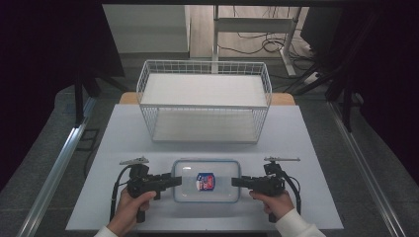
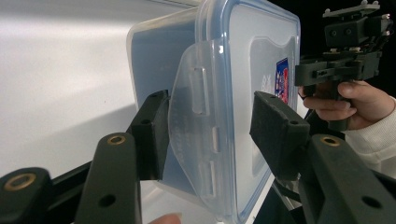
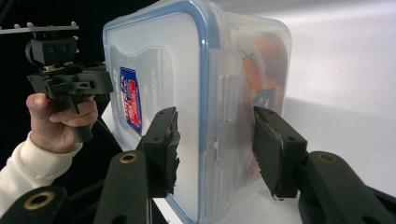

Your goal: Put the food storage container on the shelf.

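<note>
Left gripper (image 1: 174,180) clamps the side latch flap (image 2: 196,135) of a clear plastic food container (image 1: 206,180) lying on the white table (image 1: 123,138); the right gripper (image 1: 236,181) straddles the opposite end, grip unclear; its blue-rimmed lid (image 3: 154,88) bears a blue-red sticker (image 1: 205,181), writing unreadable; both hands hold level, facing inward.

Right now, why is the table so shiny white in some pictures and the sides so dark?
High view: light falls evenly on the table, the surroundings stay black. Left gripper view: glare whitens the table beside the clear lidded container. Right gripper view: the same glare at upper right, darkness at left.
</note>
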